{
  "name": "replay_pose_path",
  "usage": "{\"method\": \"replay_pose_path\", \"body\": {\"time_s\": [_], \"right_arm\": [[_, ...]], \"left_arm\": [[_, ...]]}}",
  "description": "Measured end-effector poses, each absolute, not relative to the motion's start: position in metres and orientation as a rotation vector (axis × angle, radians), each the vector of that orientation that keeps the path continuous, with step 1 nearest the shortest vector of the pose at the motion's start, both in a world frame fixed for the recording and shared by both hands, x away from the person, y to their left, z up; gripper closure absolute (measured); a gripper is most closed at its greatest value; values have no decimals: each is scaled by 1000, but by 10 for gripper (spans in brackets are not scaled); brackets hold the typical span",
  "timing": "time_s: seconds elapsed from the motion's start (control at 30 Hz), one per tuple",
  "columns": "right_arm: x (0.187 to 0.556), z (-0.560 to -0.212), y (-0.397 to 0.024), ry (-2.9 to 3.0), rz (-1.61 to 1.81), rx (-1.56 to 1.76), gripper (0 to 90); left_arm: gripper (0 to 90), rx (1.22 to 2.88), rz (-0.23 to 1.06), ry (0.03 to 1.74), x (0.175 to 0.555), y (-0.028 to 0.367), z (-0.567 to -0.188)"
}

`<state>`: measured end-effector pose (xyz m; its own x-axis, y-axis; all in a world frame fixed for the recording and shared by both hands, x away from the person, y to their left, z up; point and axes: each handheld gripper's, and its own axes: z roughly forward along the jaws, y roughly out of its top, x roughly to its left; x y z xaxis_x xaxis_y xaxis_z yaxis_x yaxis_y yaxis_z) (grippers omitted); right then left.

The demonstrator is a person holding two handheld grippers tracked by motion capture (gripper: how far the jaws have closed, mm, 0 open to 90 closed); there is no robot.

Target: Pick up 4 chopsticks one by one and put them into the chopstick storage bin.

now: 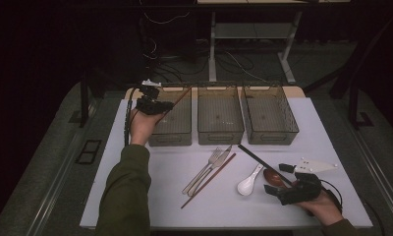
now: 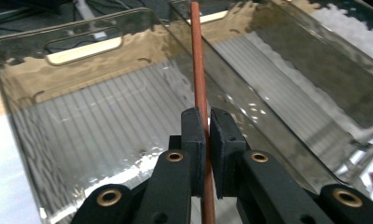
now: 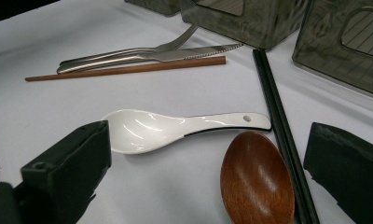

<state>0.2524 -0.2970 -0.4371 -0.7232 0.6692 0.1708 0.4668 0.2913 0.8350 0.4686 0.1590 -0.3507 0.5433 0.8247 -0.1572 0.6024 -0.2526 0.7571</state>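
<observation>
My left gripper (image 1: 160, 105) is shut on a brown chopstick (image 1: 180, 96), holding it above the left one of three smoked plastic bins (image 1: 171, 133). In the left gripper view the chopstick (image 2: 198, 65) runs up between the closed jaws (image 2: 208, 133) over the bin's ribbed floor (image 2: 105, 126). My right gripper (image 1: 278, 189) rests open near the table's front right. Between its jaws (image 3: 208, 163) lie a white ceramic spoon (image 3: 175, 128) and a brown wooden spoon (image 3: 257, 179), neither of them gripped.
A fork (image 1: 204, 167), a knife (image 1: 214, 164) and a second brown chopstick (image 1: 209, 181) lie mid-table on the white surface (image 1: 150, 196). Black chopsticks (image 1: 261, 161) lie beside the spoons. The middle bin (image 1: 220, 129) and right bin (image 1: 270, 127) stand at the back.
</observation>
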Motion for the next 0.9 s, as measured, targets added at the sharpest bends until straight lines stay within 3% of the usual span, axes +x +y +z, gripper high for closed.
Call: {"method": "replay_pose_path", "body": {"time_s": [0.57, 0.9], "right_arm": [[252, -436, -297, 2343, 1408, 1053, 6], [252, -436, -298, 2343, 1405, 1043, 6]], "left_arm": [[840, 1916, 391, 1256, 491, 158, -350], [839, 1992, 398, 1306, 496, 149, -366]]}}
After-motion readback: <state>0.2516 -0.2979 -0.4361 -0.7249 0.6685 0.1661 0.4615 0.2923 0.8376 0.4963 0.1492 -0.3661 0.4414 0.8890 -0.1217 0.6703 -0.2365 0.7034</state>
